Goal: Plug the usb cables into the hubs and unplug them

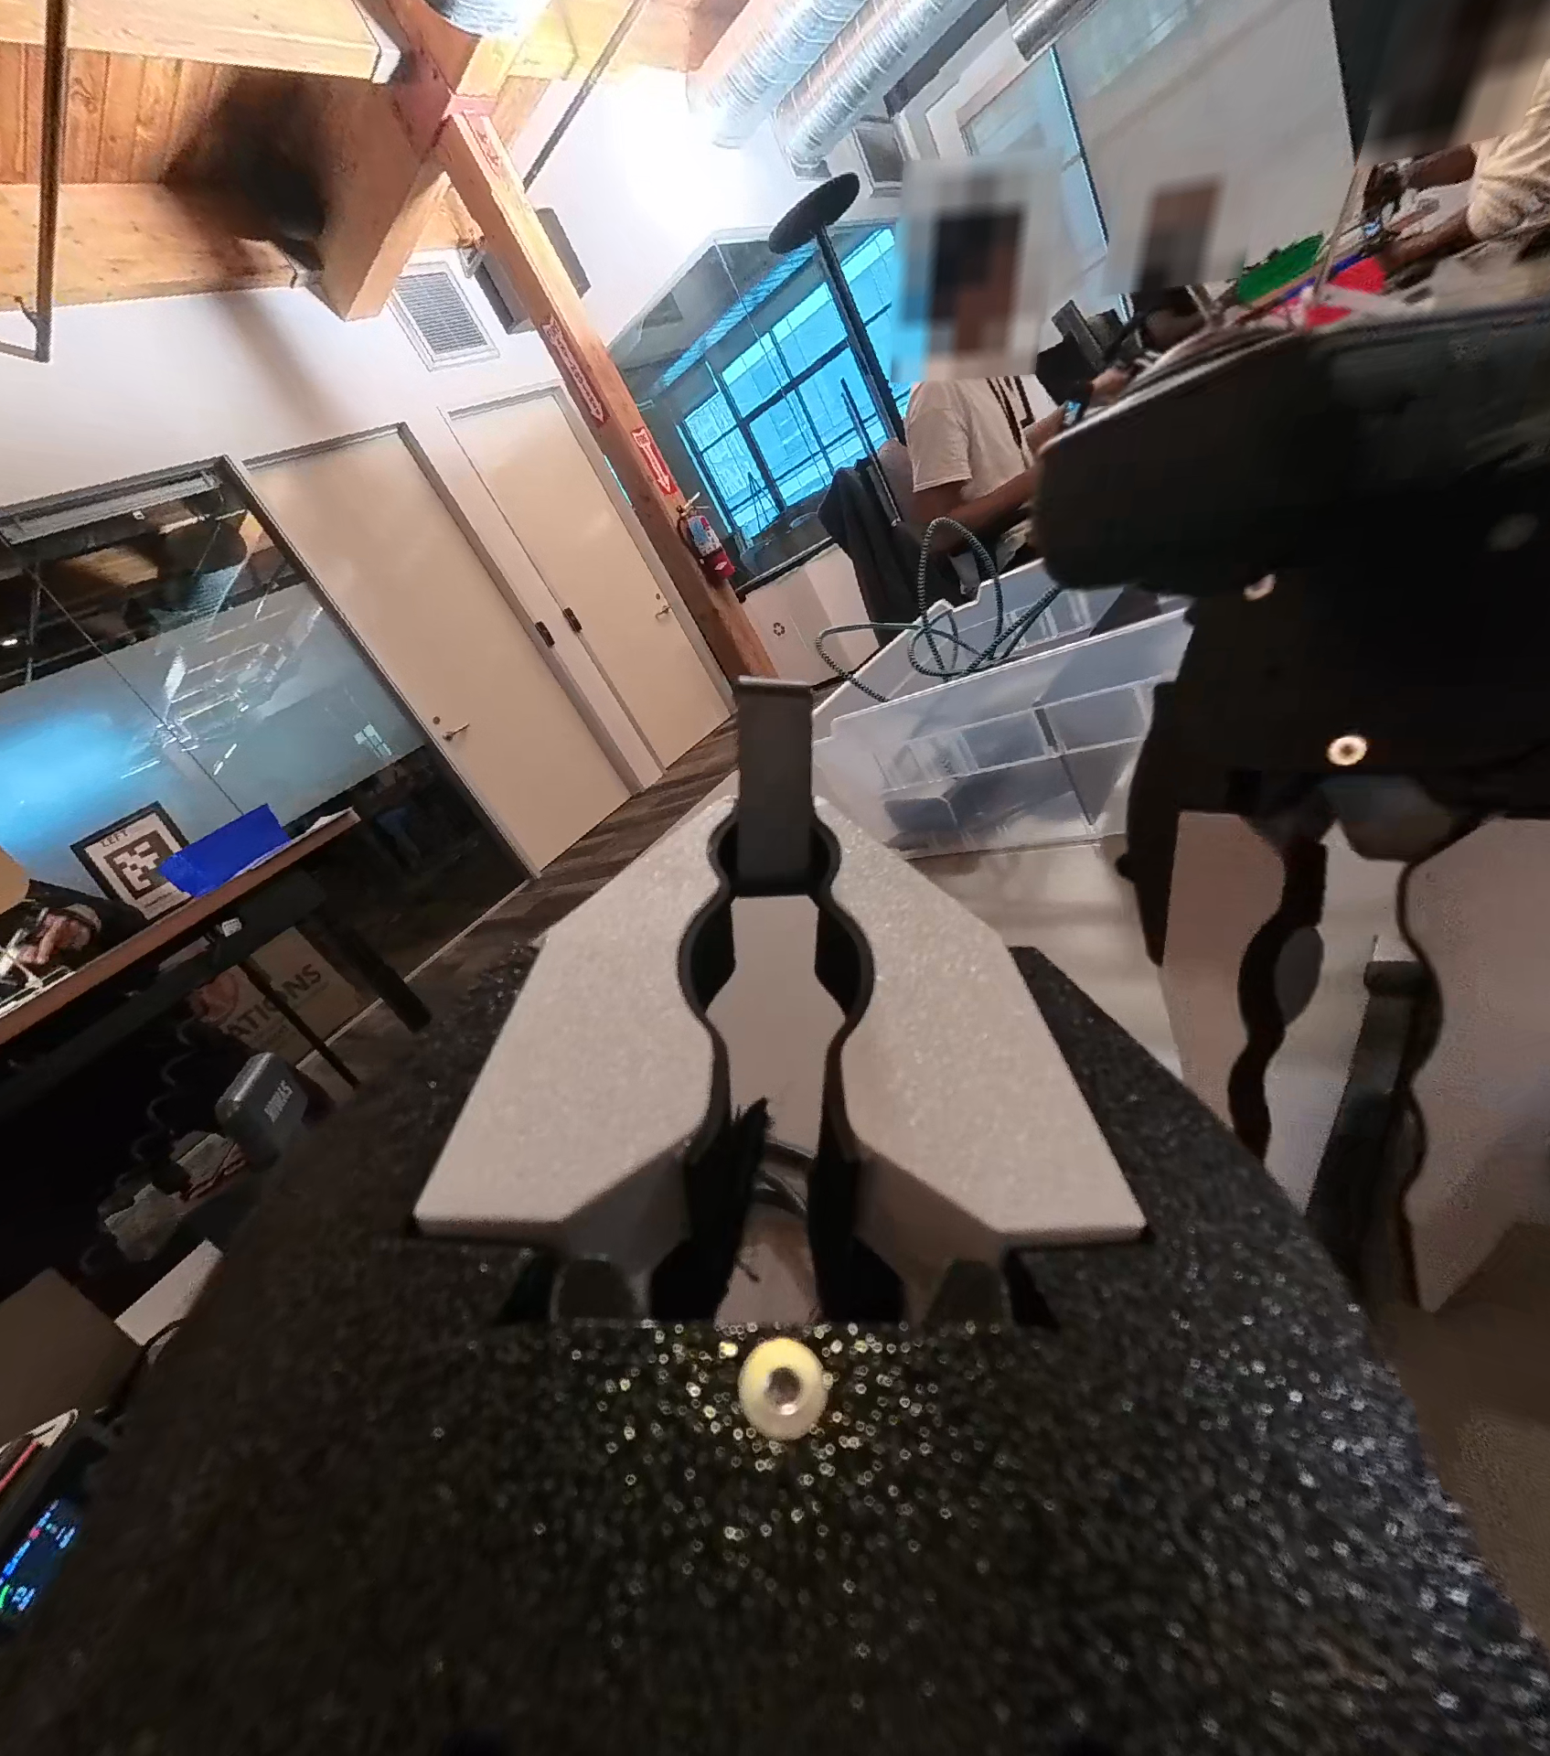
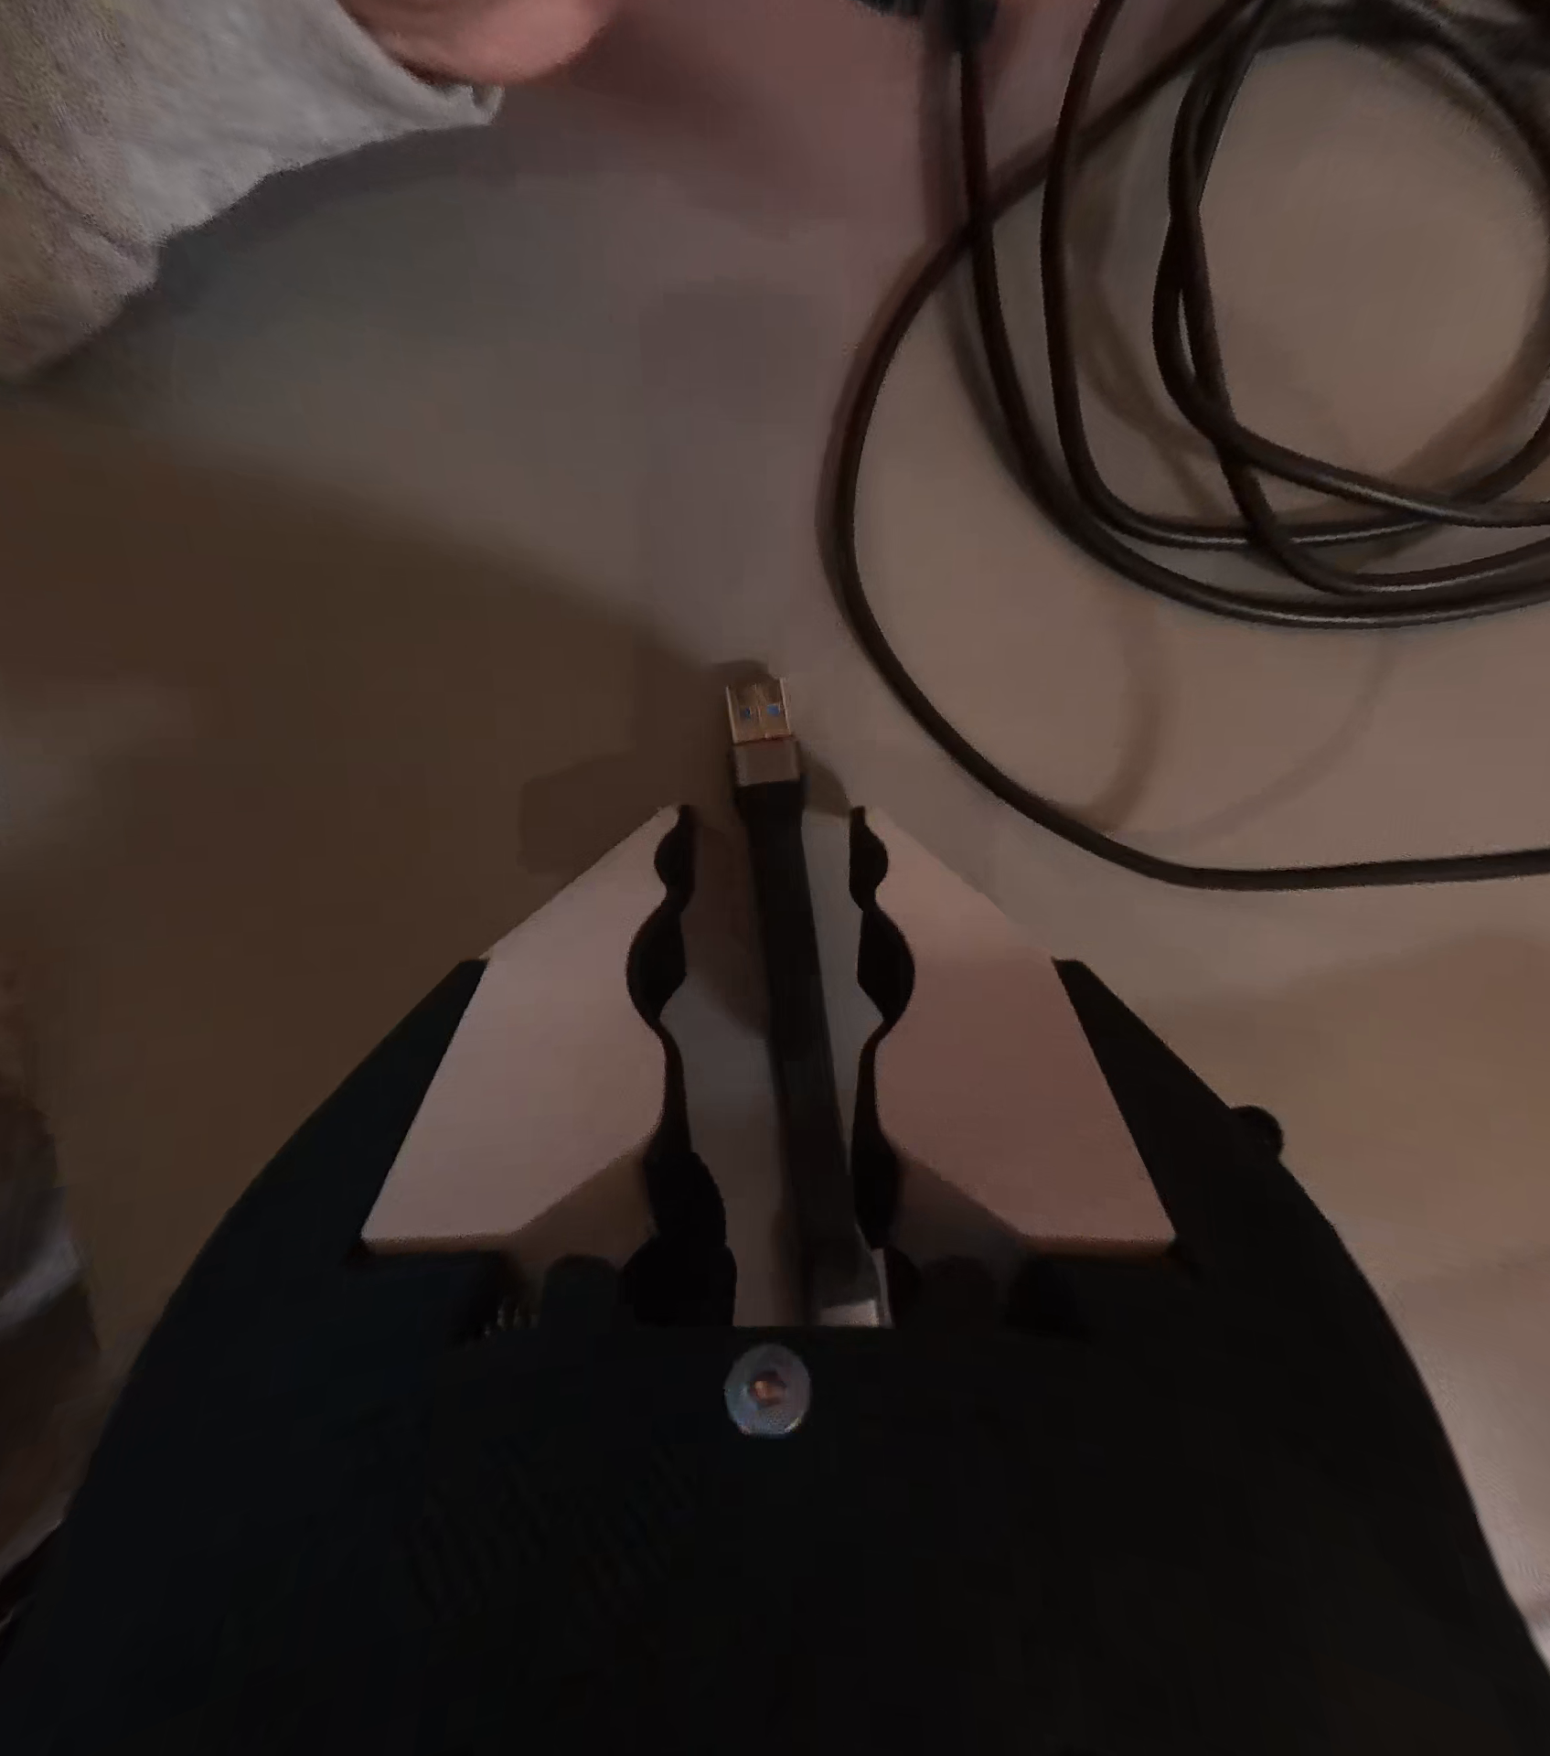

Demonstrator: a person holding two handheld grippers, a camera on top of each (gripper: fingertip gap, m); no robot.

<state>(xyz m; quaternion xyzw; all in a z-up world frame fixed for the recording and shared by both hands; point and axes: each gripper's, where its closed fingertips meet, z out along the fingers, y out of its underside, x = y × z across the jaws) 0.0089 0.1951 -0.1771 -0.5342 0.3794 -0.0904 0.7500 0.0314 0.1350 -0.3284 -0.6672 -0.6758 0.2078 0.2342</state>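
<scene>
My left gripper (image 1: 775, 841) is shut on a flat dark grey USB hub (image 1: 775, 751), which sticks up and forward past its grey fingertips, held in the air. My right gripper (image 2: 766, 822) points down at the beige table (image 2: 372, 589) with its jaws apart. A black flat USB cable (image 2: 794, 998) runs between the fingers with a gap on each side. Its gold plug (image 2: 756, 722) lies just past the fingertips. The right gripper also shows in the left wrist view (image 1: 1312, 1121), to the right of the hub.
A loose coil of black cable (image 2: 1322, 551) lies on the table right of the plug. A pale sleeve (image 2: 87, 171) is at the upper left. Clear plastic bins (image 1: 1018, 741) with a teal braided cable (image 1: 961, 618) stand behind the hub. People sit at desks beyond. Tip to tip, the grippers are about 15 cm apart.
</scene>
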